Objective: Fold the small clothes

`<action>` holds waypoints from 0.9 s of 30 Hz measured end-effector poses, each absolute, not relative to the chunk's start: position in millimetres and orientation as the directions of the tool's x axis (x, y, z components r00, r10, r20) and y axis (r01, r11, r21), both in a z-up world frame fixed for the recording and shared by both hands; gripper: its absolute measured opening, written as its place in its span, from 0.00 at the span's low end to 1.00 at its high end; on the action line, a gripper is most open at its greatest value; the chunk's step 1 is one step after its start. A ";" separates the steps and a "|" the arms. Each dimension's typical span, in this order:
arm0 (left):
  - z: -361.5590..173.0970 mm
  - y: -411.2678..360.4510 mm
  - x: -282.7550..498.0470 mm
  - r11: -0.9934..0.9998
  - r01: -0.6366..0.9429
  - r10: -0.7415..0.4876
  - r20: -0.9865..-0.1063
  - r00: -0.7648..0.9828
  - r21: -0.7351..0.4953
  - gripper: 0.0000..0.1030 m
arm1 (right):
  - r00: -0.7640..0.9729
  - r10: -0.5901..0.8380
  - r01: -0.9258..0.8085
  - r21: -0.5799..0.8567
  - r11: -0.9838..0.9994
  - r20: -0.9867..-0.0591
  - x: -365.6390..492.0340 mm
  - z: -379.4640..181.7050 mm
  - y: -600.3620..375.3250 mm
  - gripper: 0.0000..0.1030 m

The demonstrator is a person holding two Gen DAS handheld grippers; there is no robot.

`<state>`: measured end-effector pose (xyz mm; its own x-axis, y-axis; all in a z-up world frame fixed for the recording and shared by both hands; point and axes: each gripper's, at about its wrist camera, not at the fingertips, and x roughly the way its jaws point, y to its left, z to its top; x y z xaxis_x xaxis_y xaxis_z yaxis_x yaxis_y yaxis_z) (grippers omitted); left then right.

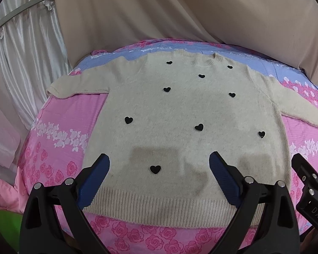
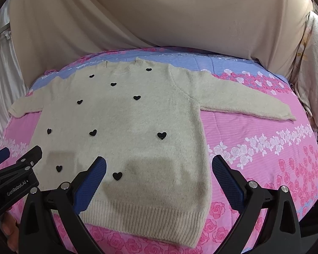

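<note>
On the pink rose-print bedspread, a cream sweater lies flat, front up, both sleeves spread out. Collar at 12 o'clock, ribbed hem at 6 o'clock, black hearts scattered across the chest. Left sleeve runs out toward 9 o'clock, right sleeve toward 3 o'clock; the right sleeve is fully in frame only in the right wrist view.

Left gripper: jaws spread wide, nothing between them, above the hem's left half. One heart patch shows in the gap. Blue pads, black frame.

Right gripper: jaws also wide apart, holding nothing, over the hem's right corner; its 3 o'clock finger is past the sweater's side edge, over bedspread.

Each gripper shows at the edge of the other's view, so they sit side by side near the hem. Both cast shadows on the knit.

Beige draped cloth backs the bed at 12 o'clock. White satin curtain at 9–10 o'clock in the left view.
</note>
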<state>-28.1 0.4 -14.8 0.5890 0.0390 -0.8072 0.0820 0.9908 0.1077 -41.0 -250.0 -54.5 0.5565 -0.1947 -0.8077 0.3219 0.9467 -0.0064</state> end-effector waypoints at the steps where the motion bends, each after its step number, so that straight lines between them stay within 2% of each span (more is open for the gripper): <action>1: -14.8 0.6 -27.7 0.991 0.080 0.041 -0.807 0.589 0.109 0.90 | 0.557 -0.194 0.322 -0.006 0.947 -0.808 -41.0 -54.3 -249.9 0.95; 27: -13.9 1.1 -21.7 0.989 0.090 0.042 -0.809 0.586 0.117 0.90 | 0.556 -0.184 0.310 -0.003 0.951 -0.810 -37.0 -55.6 -246.7 0.95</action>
<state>-21.7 1.1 -13.9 0.5861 0.0423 -0.8092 0.0900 0.9891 0.1169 -37.0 -246.7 -55.6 0.5565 -0.1843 -0.8101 0.3100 0.9507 -0.0034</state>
